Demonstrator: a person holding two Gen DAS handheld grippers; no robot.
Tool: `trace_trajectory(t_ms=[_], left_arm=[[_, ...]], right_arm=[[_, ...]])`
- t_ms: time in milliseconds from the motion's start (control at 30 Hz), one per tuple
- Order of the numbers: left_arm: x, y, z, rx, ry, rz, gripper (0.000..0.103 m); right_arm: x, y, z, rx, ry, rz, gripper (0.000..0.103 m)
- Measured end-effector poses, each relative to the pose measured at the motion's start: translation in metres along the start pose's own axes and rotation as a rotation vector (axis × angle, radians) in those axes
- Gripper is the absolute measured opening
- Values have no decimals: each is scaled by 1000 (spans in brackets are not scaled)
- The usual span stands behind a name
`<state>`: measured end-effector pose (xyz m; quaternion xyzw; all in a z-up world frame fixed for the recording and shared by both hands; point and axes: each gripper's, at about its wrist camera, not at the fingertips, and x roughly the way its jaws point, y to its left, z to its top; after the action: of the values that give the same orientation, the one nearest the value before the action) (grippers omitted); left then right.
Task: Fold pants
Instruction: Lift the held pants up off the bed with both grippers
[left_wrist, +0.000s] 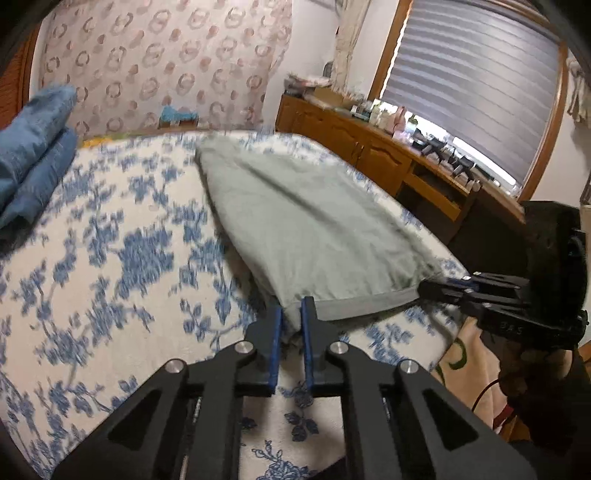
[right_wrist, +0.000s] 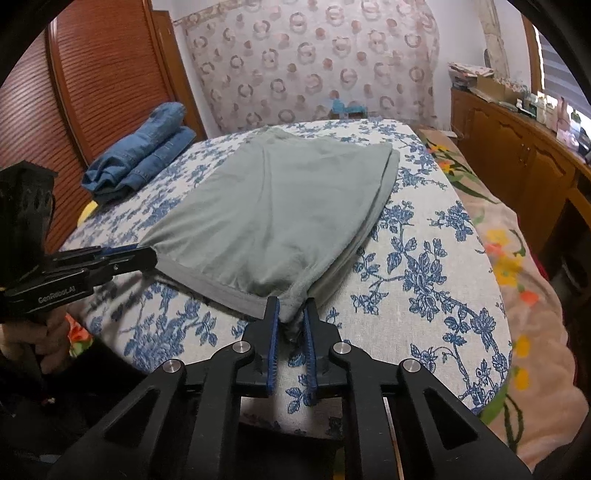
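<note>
Soft grey-green cotton pants (right_wrist: 273, 206) on floral bed (right_wrist: 424, 266): near corners were pinched by left claw (left_wrist: 291, 314) and right claw (right_wrist: 291, 314). Shallow bites judged liable to slip, skewing fold.

At the upper left of my right wrist view I see folded blue jeans (right_wrist: 142, 155) lying on the blue-flowered bedspread (right_wrist: 424, 266). A wooden cabinet (right_wrist: 517, 147) runs along the right edge, below the striped window blind (left_wrist: 476, 77).
</note>
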<state>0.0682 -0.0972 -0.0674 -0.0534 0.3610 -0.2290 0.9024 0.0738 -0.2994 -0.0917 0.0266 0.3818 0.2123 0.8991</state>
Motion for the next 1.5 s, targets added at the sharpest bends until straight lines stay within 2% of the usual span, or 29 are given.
trace_trajectory(t_ms=[100, 400, 533, 733, 933, 1067, 1267, 1367, 1500], left_arm=[[-16, 0, 10, -8, -48, -21, 6], [-64, -7, 48, 61, -161, 7, 5], [-96, -15, 71, 92, -235, 16, 5], [-142, -14, 111, 133, -310, 78, 5], [-185, -9, 141, 168, -386, 115, 5], [-179, 14, 151, 149, -381, 153, 5], [-122, 71, 175, 112, -315, 235, 5], [-108, 84, 196, 103, -332, 245, 5], [-107, 87, 234, 130, -390, 266, 5]], right_arm=[[-4, 5, 11, -31, -22, 0, 9], [-36, 27, 52, -97, -129, 34, 9], [-59, 46, 83, -158, -197, 34, 9], [-98, 82, 126, -258, -314, 42, 8], [-120, 107, 155, -319, -382, 79, 8], [-102, 117, 172, -339, -370, 112, 8], [-35, 116, 203, -338, -304, 101, 8], [-6, 109, 228, -321, -295, 84, 8], [3, 106, 269, -325, -361, 44, 8]])
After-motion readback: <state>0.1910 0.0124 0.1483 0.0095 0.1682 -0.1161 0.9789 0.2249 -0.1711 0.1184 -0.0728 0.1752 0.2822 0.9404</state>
